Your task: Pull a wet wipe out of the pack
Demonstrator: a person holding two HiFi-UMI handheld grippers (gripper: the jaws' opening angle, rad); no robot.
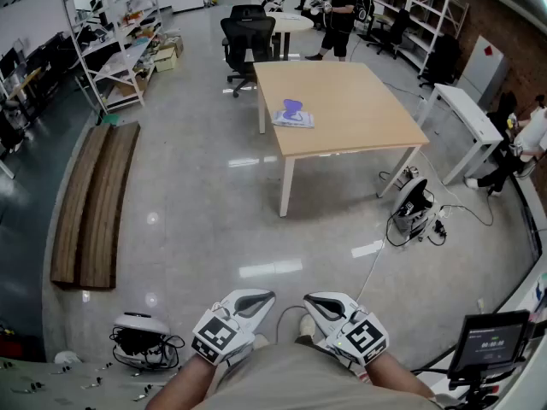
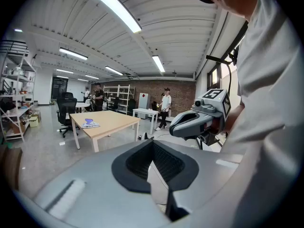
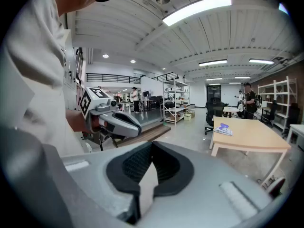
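The left gripper point(image 2: 152, 142) has its jaws brought together at the tips, with nothing between the dark ribbed pads. The right gripper point(image 3: 152, 144) is the same: tips meeting, empty. The head view places both low and close against the person's body, side by side and pointing toward each other.

Each gripper view catches the other gripper beside a pale sleeve, which the head view shows only from above. The one legible marking there is the black-and-white square pattern on each cube. The gripper views also take in the ceiling strip lights point(image 2: 114, 6) and a brick wall point(image 2: 178, 90) at the far end.

Only the head view shows the floor. A round white device point(image 1: 141, 325) with tangled cables lies near the left gripper, long wooden planks point(image 1: 94, 203) lie further left, and a small monitor point(image 1: 494, 342) at the lower right carries digits too small to read.

The wet wipe pack point(image 1: 293, 120) lies well apart from both grippers, on the light wooden table point(image 1: 359, 101) across the open floor, near its left edge. A purple piece stands up from the top of the pack. Any print on the pack is too small to make out.

Beyond the table are a black office chair point(image 1: 248, 37), metal shelving point(image 1: 111, 32) and a standing person point(image 1: 342, 11).
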